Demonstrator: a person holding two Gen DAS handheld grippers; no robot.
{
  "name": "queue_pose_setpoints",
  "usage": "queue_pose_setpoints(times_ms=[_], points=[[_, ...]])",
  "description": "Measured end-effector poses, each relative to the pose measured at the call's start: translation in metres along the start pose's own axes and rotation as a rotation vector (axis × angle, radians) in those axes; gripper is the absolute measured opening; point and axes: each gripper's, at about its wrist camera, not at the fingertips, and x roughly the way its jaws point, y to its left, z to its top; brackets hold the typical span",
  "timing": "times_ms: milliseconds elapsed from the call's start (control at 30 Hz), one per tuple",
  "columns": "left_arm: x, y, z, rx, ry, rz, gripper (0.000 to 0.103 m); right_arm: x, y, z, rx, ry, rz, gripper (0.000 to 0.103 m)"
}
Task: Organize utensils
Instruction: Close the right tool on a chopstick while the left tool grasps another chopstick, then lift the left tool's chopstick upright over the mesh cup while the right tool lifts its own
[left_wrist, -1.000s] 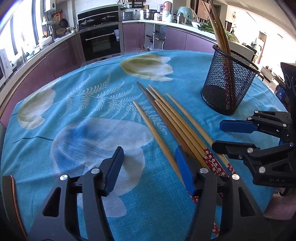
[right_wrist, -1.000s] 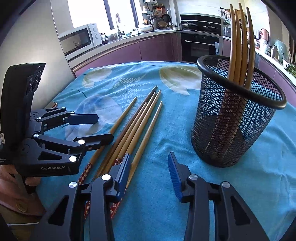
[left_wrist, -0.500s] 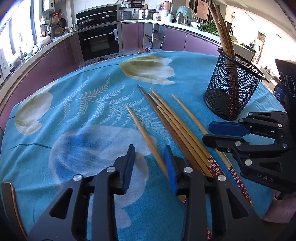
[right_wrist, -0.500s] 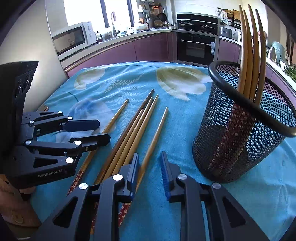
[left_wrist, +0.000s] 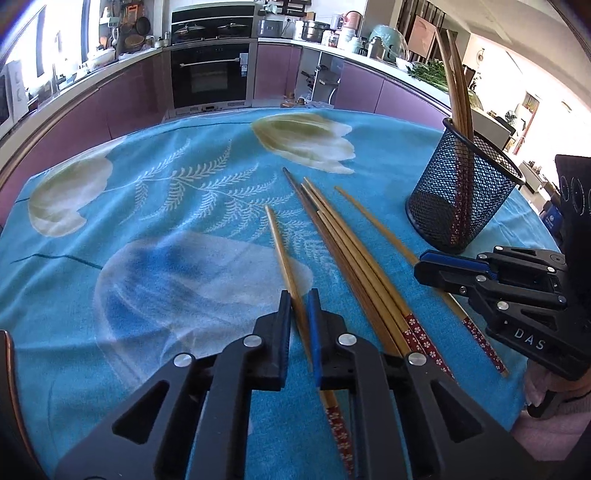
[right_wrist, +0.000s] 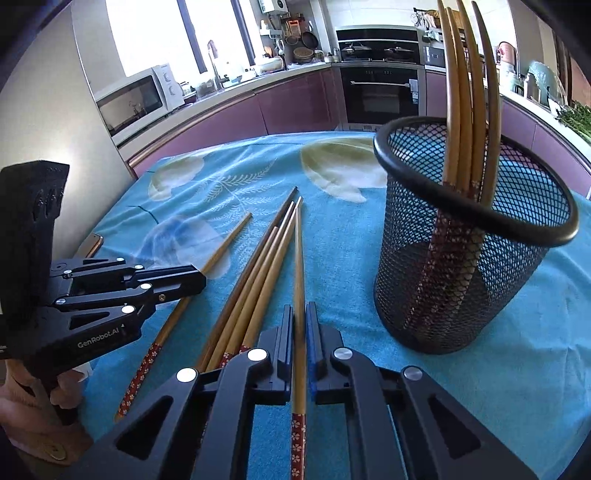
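Left wrist view
- Left gripper (left_wrist: 298, 306): pressed together, pinching the leftmost chopstick (left_wrist: 282, 254) partway along its shaft, the tip pointing away.
- Where the rest lie: a bundle of chopsticks (left_wrist: 347, 254) sits just beside the held one on the blue flowered cloth (left_wrist: 147, 221) over the counter; the mesh holder (left_wrist: 461, 195) stands well apart at the far right with several sticks already in it.
- Risk, pivot: the grip is off the stick's middle, so on lifting the long tip may swing down and drag the cloth.
- Risk, neighbours: the right-hand finger sits close to the bundle; a sideways lift could nudge those sticks out of line.

Right wrist view
- Right gripper (right_wrist: 300, 325): pressed together, pinching the rightmost chopstick (right_wrist: 298, 266) near its patterned end.
- Holder position: the mesh holder (right_wrist: 469, 229) is near, ahead and to the right, its standing sticks leaning across the opening.
- Risk, slip: a thin round shaft between flat pads may roll or slide out as it tilts upright.
- Risk, entry: the tip could catch the rim or the leaning sticks and tip the light holder.
- Risk, crowding: the left gripper (right_wrist: 192, 277) works close by; both heading for the holder could collide.
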Motion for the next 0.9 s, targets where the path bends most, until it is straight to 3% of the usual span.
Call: queue_pose_setpoints(times_ms=[400, 900], points=[[-0.011, -0.005, -0.003, 0.020, -0.015, -0.033, 0.008, 0.002, 0.014, -0.001, -0.054, 0.028, 0.055, 0.006], [0.004, -0.009, -0.006, 0.061, 0.042, -0.080, 0.011, 0.014, 0.016, 0.001, -0.084, 0.062, 0.023, 0.007]])
